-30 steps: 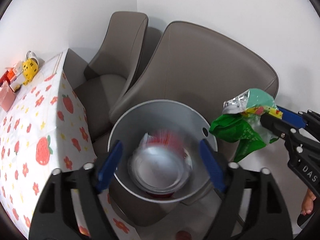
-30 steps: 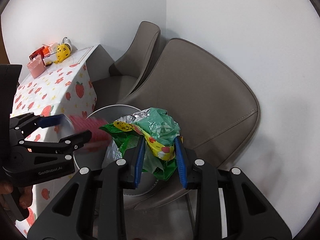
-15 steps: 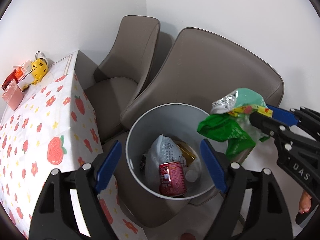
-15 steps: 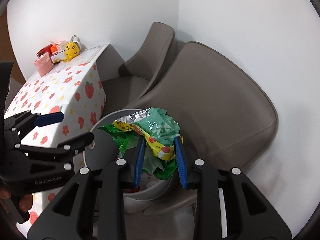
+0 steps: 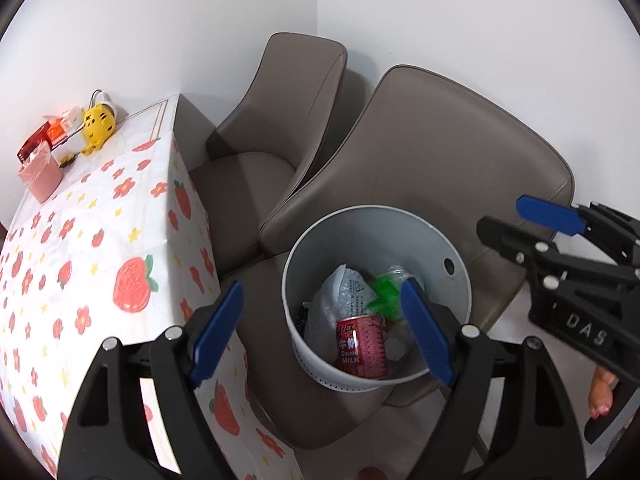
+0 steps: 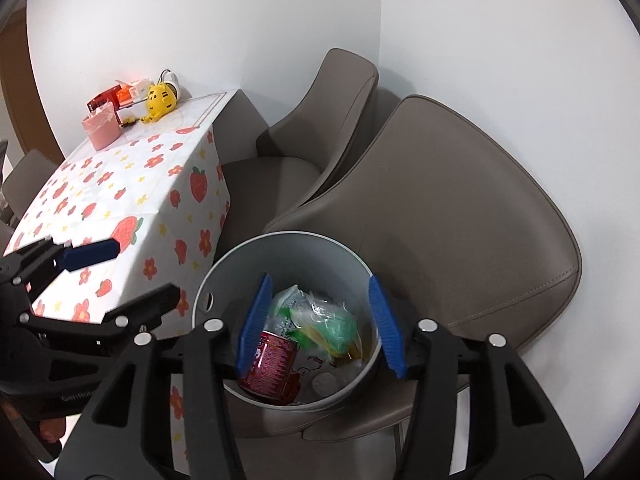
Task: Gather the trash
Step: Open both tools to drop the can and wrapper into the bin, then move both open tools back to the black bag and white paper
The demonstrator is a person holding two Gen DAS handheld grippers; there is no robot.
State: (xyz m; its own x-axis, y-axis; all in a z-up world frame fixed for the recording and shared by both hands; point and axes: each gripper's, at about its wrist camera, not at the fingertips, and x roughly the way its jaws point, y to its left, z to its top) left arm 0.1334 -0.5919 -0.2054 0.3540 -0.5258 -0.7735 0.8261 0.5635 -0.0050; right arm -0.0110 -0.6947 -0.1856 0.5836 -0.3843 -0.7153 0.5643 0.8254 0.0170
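Observation:
A grey metal bin [image 5: 320, 236] [image 6: 228, 264] stands on a brown chair seat. Inside lie a red milk can [image 5: 362, 346] [image 6: 274, 364], a clear plastic bag [image 5: 340, 300] and a green crumpled snack wrapper [image 5: 386, 300] [image 6: 332, 326]. My left gripper [image 5: 320, 332] is open and empty, hovering above the bin's near left side. My right gripper [image 6: 320, 320] is open and empty, right above the bin mouth. It also shows at the right of the left wrist view [image 5: 532, 220].
A table with a strawberry-print cloth [image 5: 80, 248] [image 6: 120, 200] stands left of the bin. At its far end are a pink box [image 5: 40, 178], a yellow tiger toy [image 5: 96, 130] and red packets. Two brown chairs [image 5: 280, 112] [image 6: 460, 216] stand against the white walls.
My right gripper has opened and the green wrapper has dropped into the bin. Earlier my left gripper released the red can into the bin. Both grippers have pulled back and up.

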